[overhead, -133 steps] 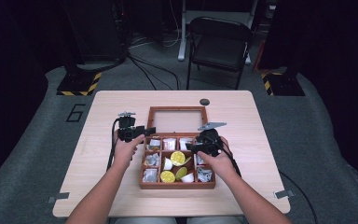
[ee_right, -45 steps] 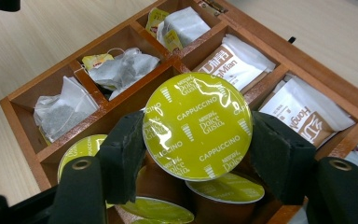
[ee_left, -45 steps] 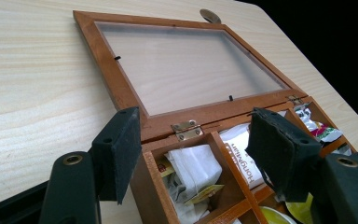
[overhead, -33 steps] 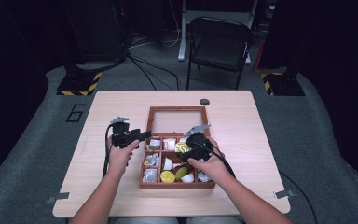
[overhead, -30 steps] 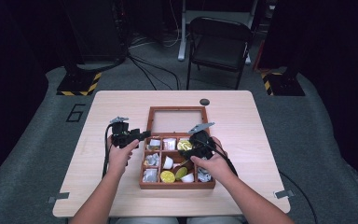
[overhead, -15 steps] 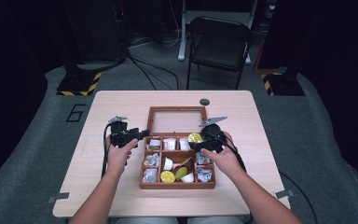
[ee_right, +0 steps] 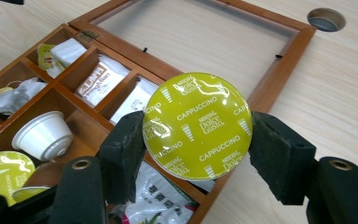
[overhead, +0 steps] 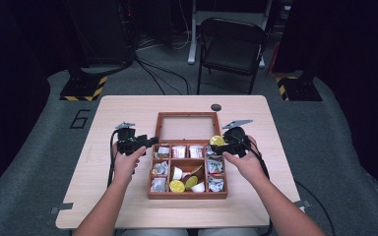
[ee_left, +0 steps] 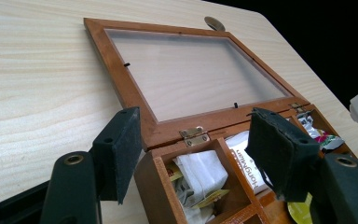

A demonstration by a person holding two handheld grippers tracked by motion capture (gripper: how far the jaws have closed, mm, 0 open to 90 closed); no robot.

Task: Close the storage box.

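A wooden compartment box (overhead: 187,195) lies mid-table, its glass lid (overhead: 185,116) open flat behind it. Sachets and coffee capsules fill the compartments. My right gripper (overhead: 218,143) is shut on a lime-green cappuccino capsule (ee_right: 196,126), held by its sides above the box's back right corner, foil lid up. My left gripper (ee_left: 198,149) is open and straddles the box's back left corner (ee_left: 149,163), one pad outside the wall, the other over the sachets (ee_left: 200,175). A white capsule (ee_right: 42,135) and another green one (ee_right: 2,170) lie in the middle compartments.
A round cable hole (overhead: 216,107) sits in the table behind the lid. Bare tabletop (overhead: 270,128) stretches right of the box, and more lies to its left. A folding chair (overhead: 231,44) stands beyond the far edge.
My right gripper has lifted the green capsule out of the box's middle and carried it right and back, to above the back right corner. The left gripper has barely moved.
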